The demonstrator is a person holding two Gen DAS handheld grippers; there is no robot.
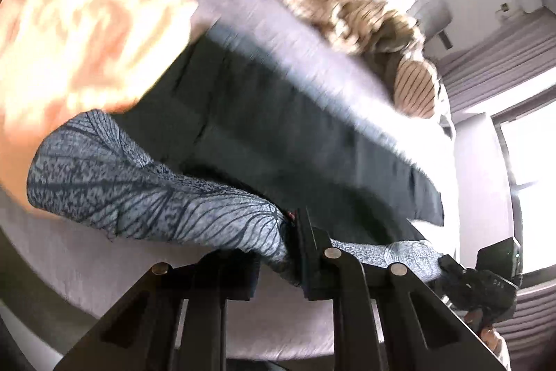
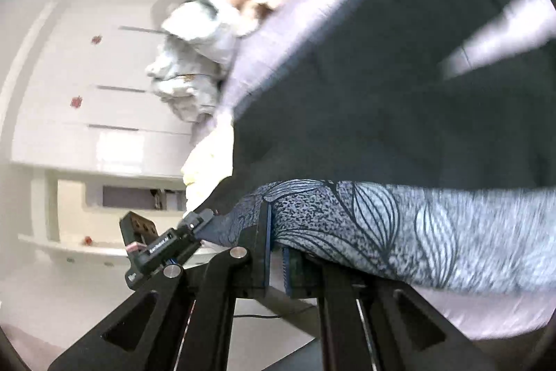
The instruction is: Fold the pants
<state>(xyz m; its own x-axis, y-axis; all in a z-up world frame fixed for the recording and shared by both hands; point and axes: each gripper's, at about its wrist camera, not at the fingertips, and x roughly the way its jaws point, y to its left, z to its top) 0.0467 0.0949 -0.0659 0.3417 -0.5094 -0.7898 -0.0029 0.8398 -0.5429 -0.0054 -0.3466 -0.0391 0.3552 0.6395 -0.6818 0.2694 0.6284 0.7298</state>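
Barely begun: left gripper (image 1: 278,252) and right gripper (image 2: 274,252) each clamp the patterned pants (image 1: 139,186); all 2 folds remain.

**Both grippers clamped, pointing steeply down**

The left gripper (image 1: 295,232) has its jaws pressed together at 6 o'clock of its own wrist view, pinching the patterned waistband (image 1: 156,193). The right gripper (image 2: 274,232) is likewise closed on that band, its fingers meeting just below centre. In the left view the right gripper appears at 4 o'clock; in the right view the left one sits at 8 o'clock.
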